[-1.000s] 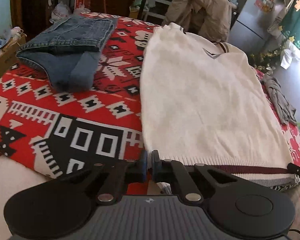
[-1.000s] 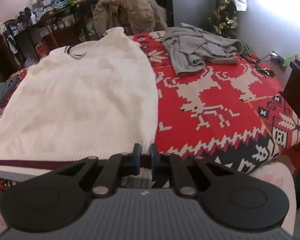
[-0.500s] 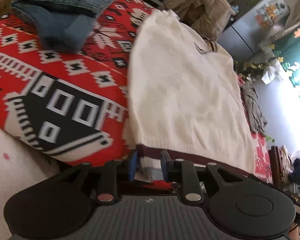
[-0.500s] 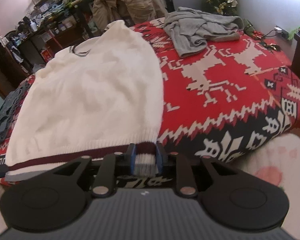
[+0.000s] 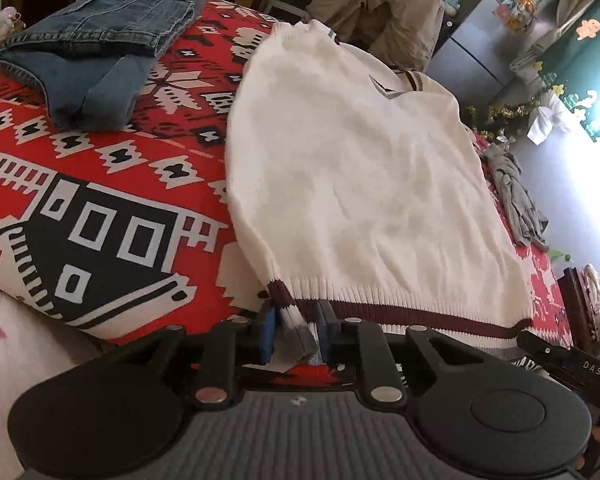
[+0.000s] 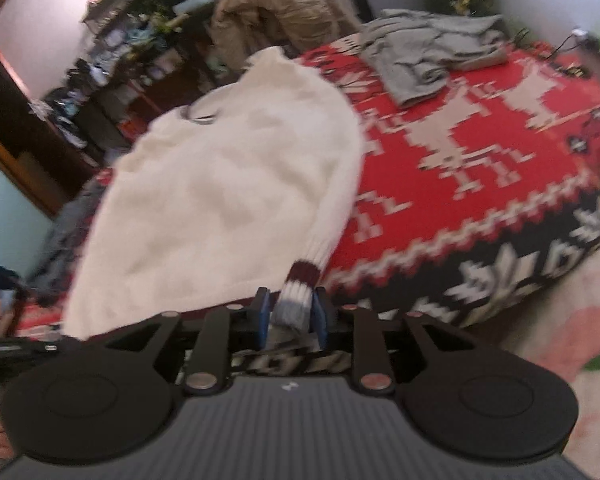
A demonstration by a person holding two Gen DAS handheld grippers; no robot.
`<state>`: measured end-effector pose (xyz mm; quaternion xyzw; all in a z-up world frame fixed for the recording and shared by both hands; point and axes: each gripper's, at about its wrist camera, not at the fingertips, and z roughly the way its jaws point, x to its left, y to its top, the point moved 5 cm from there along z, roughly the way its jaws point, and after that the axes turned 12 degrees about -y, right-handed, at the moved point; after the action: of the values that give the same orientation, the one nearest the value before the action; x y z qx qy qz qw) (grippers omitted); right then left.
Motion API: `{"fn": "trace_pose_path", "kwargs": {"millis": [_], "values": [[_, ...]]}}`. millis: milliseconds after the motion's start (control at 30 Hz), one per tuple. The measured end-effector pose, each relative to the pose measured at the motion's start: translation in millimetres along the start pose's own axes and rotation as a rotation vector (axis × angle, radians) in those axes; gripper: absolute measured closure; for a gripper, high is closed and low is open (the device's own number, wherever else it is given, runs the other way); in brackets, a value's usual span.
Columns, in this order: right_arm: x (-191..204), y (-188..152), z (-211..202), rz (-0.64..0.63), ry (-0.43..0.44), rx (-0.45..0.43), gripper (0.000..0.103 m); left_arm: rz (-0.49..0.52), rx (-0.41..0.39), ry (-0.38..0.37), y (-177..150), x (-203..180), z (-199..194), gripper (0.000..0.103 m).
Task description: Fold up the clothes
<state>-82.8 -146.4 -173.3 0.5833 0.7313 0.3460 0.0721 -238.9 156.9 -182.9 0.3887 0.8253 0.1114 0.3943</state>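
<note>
Cream knit V-neck sweater, ribbed hem with maroon stripe and grey edge. Spread front-up, stretching away ahead of both grippers, collar at far end. Near hem corners raised off blanket, each bunched between blue pads: one corner in left gripper, other in right gripper. Hem band taut between the two corners, body sloping up toward grippers.

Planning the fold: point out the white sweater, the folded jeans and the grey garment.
white sweater (image 5: 352,184), left wrist view, middle of its front.
folded jeans (image 5: 100,40), left wrist view, top layer.
grey garment (image 6: 424,52), right wrist view, centre of the crumpled heap.
</note>
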Motion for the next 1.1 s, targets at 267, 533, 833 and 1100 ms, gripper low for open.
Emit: {"fn": "trace_pose_path", "kwargs": {"millis": [267, 533, 833, 1100], "values": [[4.9, -5.1, 4.4, 0.04, 0.046, 0.019, 0.07, 0.011, 0.012, -0.011, -2.2, -0.5, -1.3, 0.084], [-16.4, 11.3, -5.5, 0.259, 0.115, -0.077, 0.071, -0.01, -0.002, -0.005, -0.7, 2.8, -2.5, 0.084], [-12.8, 13.5, 8.7, 0.157, -0.028, -0.029, 0.095, 0.008, -0.032, 0.057, 3.8, 4.3, -9.0, 0.097], [-12.5, 25.4, -26.7, -0.061, -0.201, -0.121, 0.097, 0.056, -0.119, 0.113, 20.6, 5.0, -53.6, 0.097]]}}
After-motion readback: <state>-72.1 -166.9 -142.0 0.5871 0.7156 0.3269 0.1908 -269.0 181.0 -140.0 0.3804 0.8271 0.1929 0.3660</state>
